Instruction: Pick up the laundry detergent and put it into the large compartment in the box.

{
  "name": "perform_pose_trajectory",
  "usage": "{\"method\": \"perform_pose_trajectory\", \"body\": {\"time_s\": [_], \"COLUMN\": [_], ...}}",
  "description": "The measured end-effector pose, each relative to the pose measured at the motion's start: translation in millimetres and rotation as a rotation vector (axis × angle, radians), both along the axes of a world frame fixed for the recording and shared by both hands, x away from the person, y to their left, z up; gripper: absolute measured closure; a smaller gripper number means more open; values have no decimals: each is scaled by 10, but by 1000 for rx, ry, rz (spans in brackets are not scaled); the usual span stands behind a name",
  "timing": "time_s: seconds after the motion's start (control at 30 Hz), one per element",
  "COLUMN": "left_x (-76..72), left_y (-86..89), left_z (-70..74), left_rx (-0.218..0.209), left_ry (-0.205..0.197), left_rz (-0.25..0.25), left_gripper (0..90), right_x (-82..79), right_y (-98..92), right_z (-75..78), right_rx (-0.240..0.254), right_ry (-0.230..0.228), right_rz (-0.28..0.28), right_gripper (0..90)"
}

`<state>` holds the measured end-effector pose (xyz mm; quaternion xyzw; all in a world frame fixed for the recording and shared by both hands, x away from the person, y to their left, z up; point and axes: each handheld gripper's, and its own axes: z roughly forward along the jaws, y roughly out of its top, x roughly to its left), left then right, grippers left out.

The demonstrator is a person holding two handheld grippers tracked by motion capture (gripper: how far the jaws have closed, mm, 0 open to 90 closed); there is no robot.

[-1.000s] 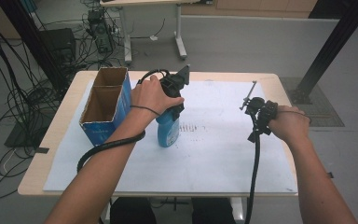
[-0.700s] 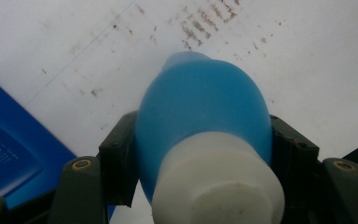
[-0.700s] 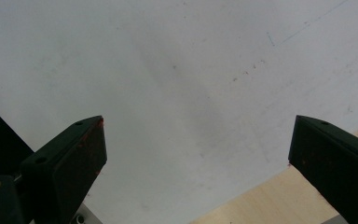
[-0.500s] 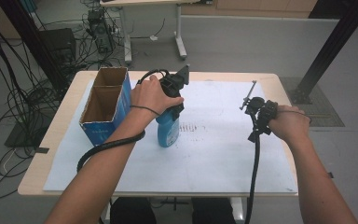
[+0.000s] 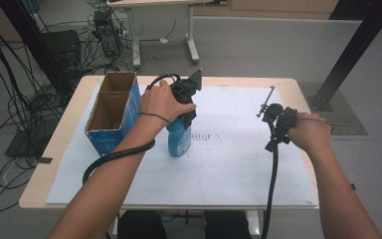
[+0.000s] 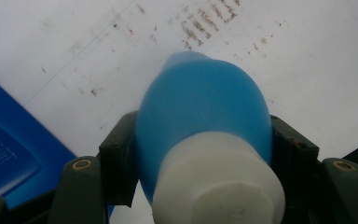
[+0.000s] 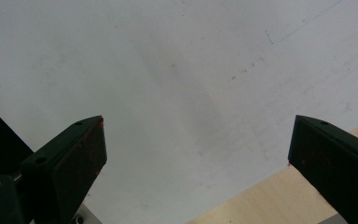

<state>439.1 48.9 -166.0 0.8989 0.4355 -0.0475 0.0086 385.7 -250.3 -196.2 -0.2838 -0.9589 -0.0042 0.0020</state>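
Observation:
A blue bottle [image 5: 180, 138] with a white cap stands upright on the white paper sheet [image 5: 229, 159], just right of the cardboard box. My left gripper [image 5: 185, 115] comes down on it from above. In the left gripper view the black jaws press on both sides of the blue bottle [image 6: 200, 112] just below its white cap [image 6: 219, 182]. My right gripper [image 5: 273, 117] rests over the right part of the sheet, apart from the bottle. Its jaws stand wide apart in the right gripper view, with my right gripper [image 7: 196, 149] holding nothing above bare paper.
An open cardboard box [image 5: 110, 113] with blue sides and two compartments stands at the table's left. A blue box side [image 6: 14, 154] lies close to the bottle. The wooden table edge [image 7: 270, 196] runs near the right gripper. Cables and desk legs lie on the floor behind.

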Motion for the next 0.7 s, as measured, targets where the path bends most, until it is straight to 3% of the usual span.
{"method": "perform_pose_trajectory", "body": {"time_s": [0.7], "left_x": [-12], "left_y": [-4], "left_z": [1], "left_rx": [2], "left_ry": [-5], "left_rz": [9], "left_gripper": [375], "right_x": [-32], "right_y": [-10], "right_z": [12], "right_rx": [-1], "right_ry": [-13], "right_rz": [-2], "right_gripper": [40]}}
